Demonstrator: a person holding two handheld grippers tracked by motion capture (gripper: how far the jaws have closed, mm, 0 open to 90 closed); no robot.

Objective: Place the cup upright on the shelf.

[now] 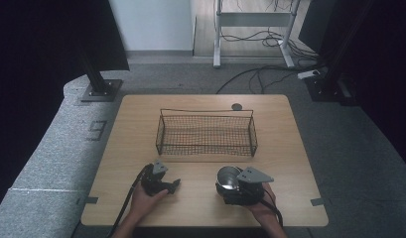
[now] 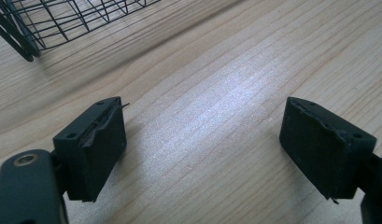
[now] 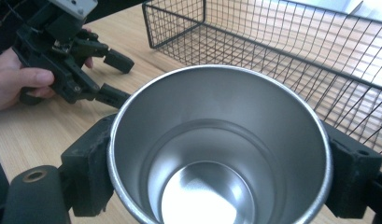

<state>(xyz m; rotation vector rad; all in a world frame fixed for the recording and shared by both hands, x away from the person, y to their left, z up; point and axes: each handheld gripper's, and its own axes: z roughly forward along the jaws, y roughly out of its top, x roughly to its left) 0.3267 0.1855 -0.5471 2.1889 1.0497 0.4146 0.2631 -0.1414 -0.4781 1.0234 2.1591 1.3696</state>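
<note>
Cup [image 3: 216,154]: steel, bare inside, mouth open toward the right claw's camera. In the high view the cup [image 1: 228,179] sits at the near right of the counter, mouth facing up and slightly away from the person.
Cup axis: runs from the base, seen deep in the right gripper view, out through the rim; close to upright. Whether the base rests on the counter cannot be told.
Right claw [image 1: 229,181]: clenched on the cup, one jaw pressed to each side of the wall just under the rim. The grey plate lies over the claw body in the high view. A hand holds it from the near edge.
Left claw [image 2: 202,149]: released, jaws spread wide with bare wood between them. In the high view the left claw [image 1: 173,185] lies low over the near left of the counter, jaws aimed to the right, toward the cup but apart from it. In the right gripper view the left claw [image 3: 115,78] shows at upper left, gripped by a hand [image 3: 18,79].
Basket [image 1: 205,133]: black wire, rectangular, long side across the counter, at the middle and beyond both claws. Nothing lies in it. Its near wall stands just beyond the cup.
Counter [image 1: 200,208]: pale wood, grain running left to right.
</note>
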